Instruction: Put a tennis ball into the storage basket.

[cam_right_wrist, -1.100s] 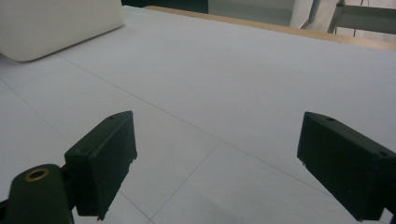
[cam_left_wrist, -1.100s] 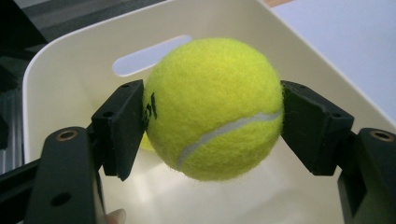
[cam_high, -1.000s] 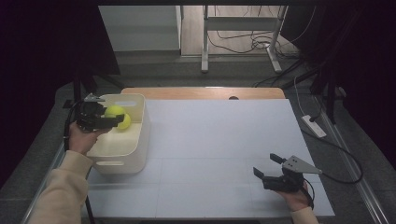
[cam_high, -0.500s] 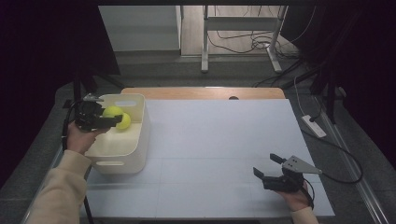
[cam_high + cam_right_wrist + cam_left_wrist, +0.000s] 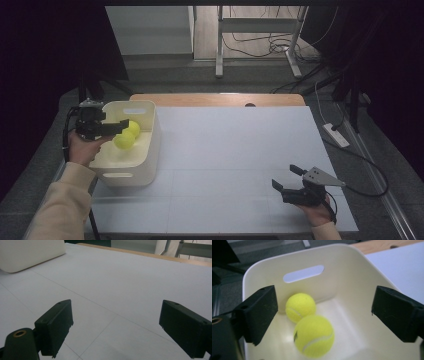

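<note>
Jaws of the left gripper [image 5: 324,315] have just been opening and stand wide apart above the cream bin [image 5: 150,150], pressing on nothing. Between them, inside the bin, the blurred nearer tennis ball [image 5: 314,336] touches a second ball [image 5: 300,307]. Well away from the bin, the right gripper [image 5: 289,178] hovers over the white table [image 5: 235,150], jaws spread and bare.

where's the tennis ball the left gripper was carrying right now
In the high view it sits inside the white bin at the table's left: the nearer tennis ball, beside a second ball.
</note>
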Motion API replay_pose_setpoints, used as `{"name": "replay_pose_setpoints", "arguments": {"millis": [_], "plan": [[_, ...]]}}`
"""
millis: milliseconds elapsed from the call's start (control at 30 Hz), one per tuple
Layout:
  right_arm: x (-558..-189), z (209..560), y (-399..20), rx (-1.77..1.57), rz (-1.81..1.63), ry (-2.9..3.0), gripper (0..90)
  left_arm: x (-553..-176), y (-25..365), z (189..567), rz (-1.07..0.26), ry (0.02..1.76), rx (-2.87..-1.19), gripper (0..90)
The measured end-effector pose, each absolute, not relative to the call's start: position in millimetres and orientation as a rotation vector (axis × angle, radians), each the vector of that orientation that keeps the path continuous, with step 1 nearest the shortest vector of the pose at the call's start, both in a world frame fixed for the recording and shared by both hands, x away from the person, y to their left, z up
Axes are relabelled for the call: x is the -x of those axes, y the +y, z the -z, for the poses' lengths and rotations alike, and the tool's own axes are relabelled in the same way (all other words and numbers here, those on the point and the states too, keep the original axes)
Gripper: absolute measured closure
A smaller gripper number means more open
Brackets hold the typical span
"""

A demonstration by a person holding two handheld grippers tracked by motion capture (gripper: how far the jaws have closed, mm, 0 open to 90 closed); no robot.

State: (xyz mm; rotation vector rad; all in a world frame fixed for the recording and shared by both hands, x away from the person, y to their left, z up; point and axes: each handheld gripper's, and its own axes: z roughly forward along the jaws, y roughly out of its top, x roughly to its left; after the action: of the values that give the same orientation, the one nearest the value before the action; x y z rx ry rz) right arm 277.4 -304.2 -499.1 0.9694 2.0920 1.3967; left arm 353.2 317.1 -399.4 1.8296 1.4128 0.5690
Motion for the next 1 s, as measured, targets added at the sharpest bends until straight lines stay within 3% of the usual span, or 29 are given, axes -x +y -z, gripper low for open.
{"name": "replay_pose_setpoints", "arguments": {"millis": [1000], "plan": [[-278, 498, -303, -0.966, -1.411, 2.081, 11.7, -295, 262, 398, -0.440, 0.947, -1.757, 5.2]]}}
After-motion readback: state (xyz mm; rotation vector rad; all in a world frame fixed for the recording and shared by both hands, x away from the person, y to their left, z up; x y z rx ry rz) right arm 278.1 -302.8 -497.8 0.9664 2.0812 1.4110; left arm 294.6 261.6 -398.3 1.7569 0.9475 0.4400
